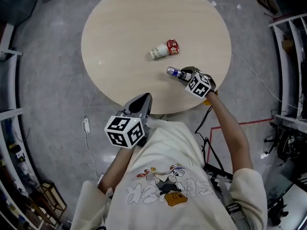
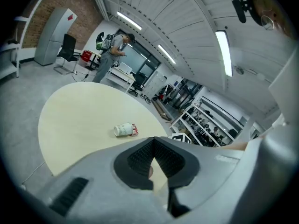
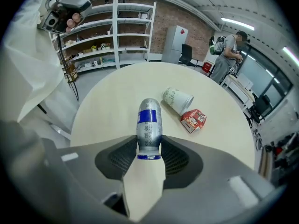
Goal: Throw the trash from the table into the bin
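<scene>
A round pale table stands on a grey floor in a workshop, with white shelves along a brick wall.

In the head view the near rim of the table is cut off by the wearer's light shirt. The right gripper and its marker cube cover the back end of a silver can with a blue band. That view does not show whether the can rests on the tabletop or is clear of it. The print on the can is too small to read.

The right gripper view shows the pads clamped on the can's blue-rimmed end, with its body pointing away from the jaws.

The left gripper hangs over the floor just off the table's near edge. In its own view the jaw tips meet with nothing between them.

Near the table's middle, a paper cup lies on its side, touching a crumpled red carton.

A thin cable trails across the floor on the right. Only the gripper views show a person standing beyond the table.
</scene>
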`<state>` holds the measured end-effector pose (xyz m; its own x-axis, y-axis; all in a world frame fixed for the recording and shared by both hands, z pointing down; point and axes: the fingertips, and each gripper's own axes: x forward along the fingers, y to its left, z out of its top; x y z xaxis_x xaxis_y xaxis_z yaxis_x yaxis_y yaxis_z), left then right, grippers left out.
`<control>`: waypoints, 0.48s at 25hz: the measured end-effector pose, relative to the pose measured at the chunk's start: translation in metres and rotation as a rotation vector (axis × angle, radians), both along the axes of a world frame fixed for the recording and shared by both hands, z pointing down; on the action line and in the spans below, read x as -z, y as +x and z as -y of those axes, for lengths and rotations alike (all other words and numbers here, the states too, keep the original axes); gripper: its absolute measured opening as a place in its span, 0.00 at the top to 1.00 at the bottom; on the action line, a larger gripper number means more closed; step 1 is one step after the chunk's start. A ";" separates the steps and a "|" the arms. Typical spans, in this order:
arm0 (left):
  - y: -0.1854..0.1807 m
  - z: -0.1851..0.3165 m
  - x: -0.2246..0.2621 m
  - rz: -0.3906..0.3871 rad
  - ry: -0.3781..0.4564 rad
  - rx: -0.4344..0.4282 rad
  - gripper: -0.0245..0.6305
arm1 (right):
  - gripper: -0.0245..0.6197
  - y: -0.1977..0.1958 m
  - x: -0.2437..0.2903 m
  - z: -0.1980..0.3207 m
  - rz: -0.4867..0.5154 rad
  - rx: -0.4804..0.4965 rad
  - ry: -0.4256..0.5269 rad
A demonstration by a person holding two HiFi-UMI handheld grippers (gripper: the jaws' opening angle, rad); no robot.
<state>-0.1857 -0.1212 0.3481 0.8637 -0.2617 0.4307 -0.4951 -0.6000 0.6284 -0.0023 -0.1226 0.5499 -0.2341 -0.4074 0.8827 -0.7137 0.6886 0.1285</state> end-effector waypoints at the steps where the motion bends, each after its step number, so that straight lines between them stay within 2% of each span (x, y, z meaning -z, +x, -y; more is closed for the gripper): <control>1: 0.002 0.002 -0.001 -0.007 -0.001 -0.022 0.96 | 0.70 -0.003 0.003 -0.006 0.001 -0.009 0.003; 6: 0.012 -0.002 0.001 -0.027 0.008 -0.131 0.96 | 0.70 -0.009 0.020 -0.051 0.024 -0.095 0.010; 12: 0.033 -0.020 0.000 -0.019 0.002 -0.174 0.96 | 0.70 -0.003 0.033 -0.085 0.073 -0.160 0.034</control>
<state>-0.1526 -0.1010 0.3477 0.9040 -0.1079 0.4137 -0.3715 -0.6770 0.6354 -0.0054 -0.0373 0.5164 -0.2265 -0.4744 0.8507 -0.8223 0.5612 0.0940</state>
